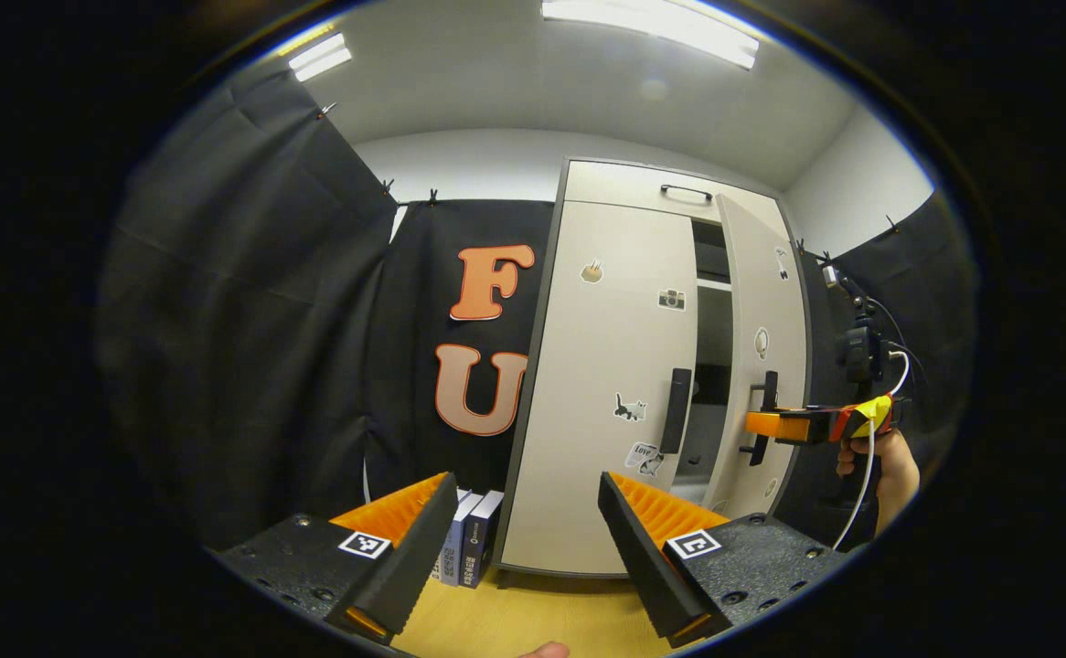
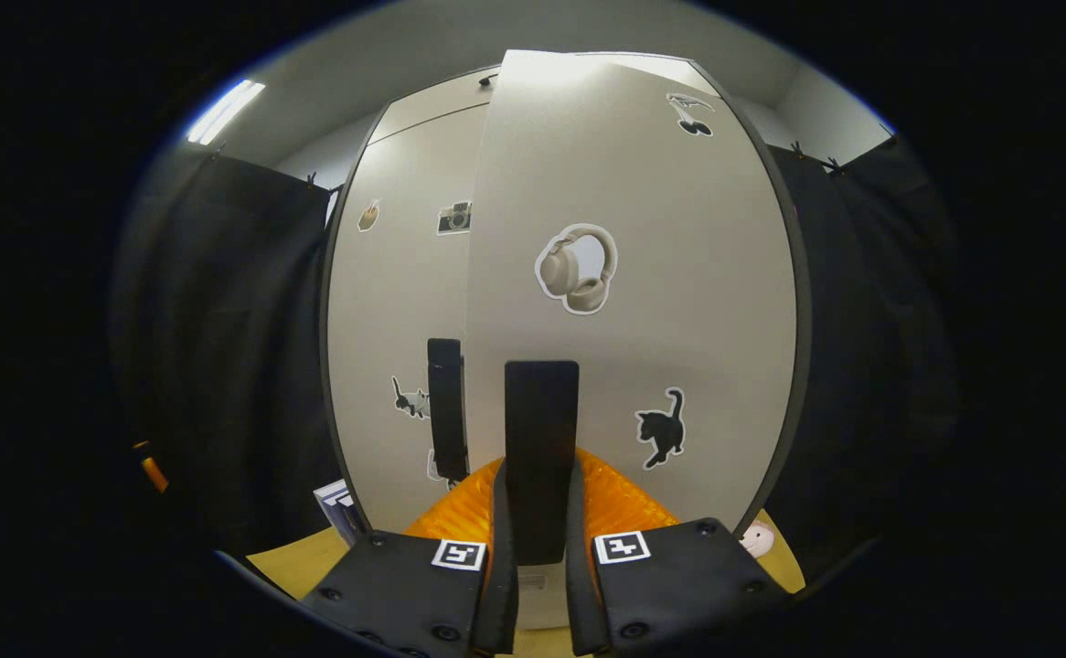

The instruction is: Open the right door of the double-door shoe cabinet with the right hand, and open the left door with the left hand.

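Shoe cabinet (image 1: 606, 384), standing against the booth's wall at about 2 o'clock in the left gripper view, with its two tall doors facing the person. The right door (image 1: 762, 302) is standing partly ajar, a dark gap with shelves showing between it and the left door (image 1: 606, 329), which is lying flush with the frame.

The right hand-held gripper (image 2: 540, 548) is pinching the right door's handle (image 2: 542, 439): in the right gripper view both fingers are pressing on the flanks of that upright bar at 6 o'clock, so that a pull along the gripper's axis would swing the door about its outer hinge. The left gripper view is showing the same tool (image 1: 798, 425) at 3 o'clock, held level by a hand (image 1: 890, 466), reaching in at handle height.

The left hand-held gripper (image 1: 528, 539) is hovering with its fingers spread wide, gripping nothing and well apart from the cabinet. Its opening is framing the lower part of the left door, and the left door's handle (image 1: 676, 411) is lying up toward 1 o'clock from it; judged from this, the spread fingers are being readied for that bar.

A few books (image 1: 471, 548) are standing on the floor just beside the cabinet's left foot.

By judgement, the right door's step is under way and the left door's is not yet begun.
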